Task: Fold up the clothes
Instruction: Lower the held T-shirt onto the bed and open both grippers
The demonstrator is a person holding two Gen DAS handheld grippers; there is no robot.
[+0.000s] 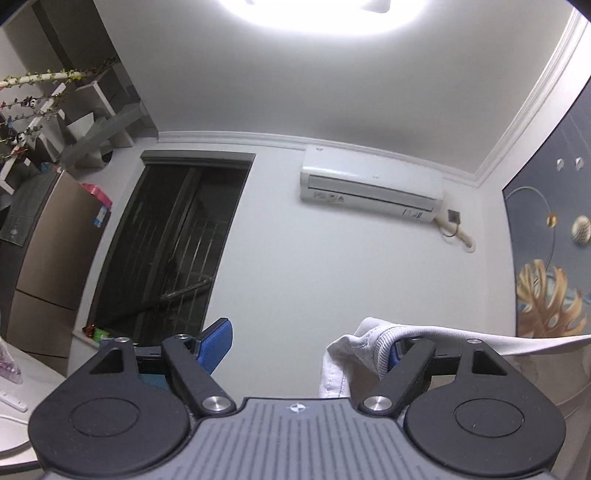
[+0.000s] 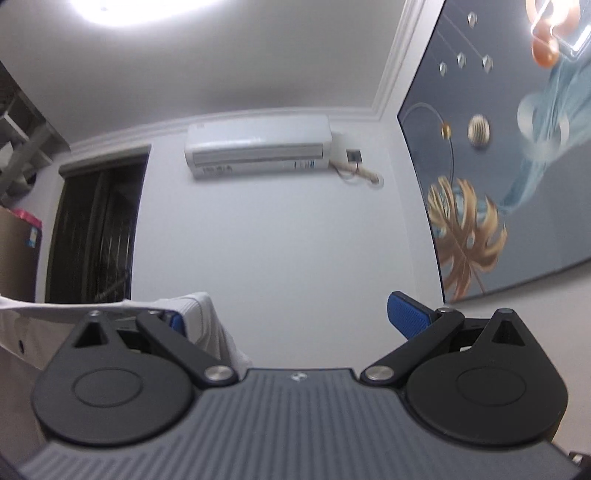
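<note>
White wall fills both wrist views, cameras tilted up toward ceiling. Left gripper [image 1: 306, 350]: jaws wide apart, one blue pad [image 1: 216, 343] bare, white garment [image 1: 369, 354] draped over the other finger, ribbed collar hooked right on it, not pinched. Right gripper [image 2: 295, 325]: also spread wide, far blue pad [image 2: 408, 319] bare, same garment [image 2: 199, 321] hung over the finger nearest the other tool. Cloth is off any surface, stretched taut between the two tools; long axis runs roughly level from one gripper to the other, loose fabric hanging down below each finger. Beyond: air conditioner [image 1: 369, 182] high on the wall, dark barred window [image 1: 166, 251] beside it, leaf-pattern wall mural [image 2: 498, 166] on the adjoining wall, bronze fridge [image 1: 44, 266] at left view's edge, ceiling light [image 1: 321, 14] overhead.
</note>
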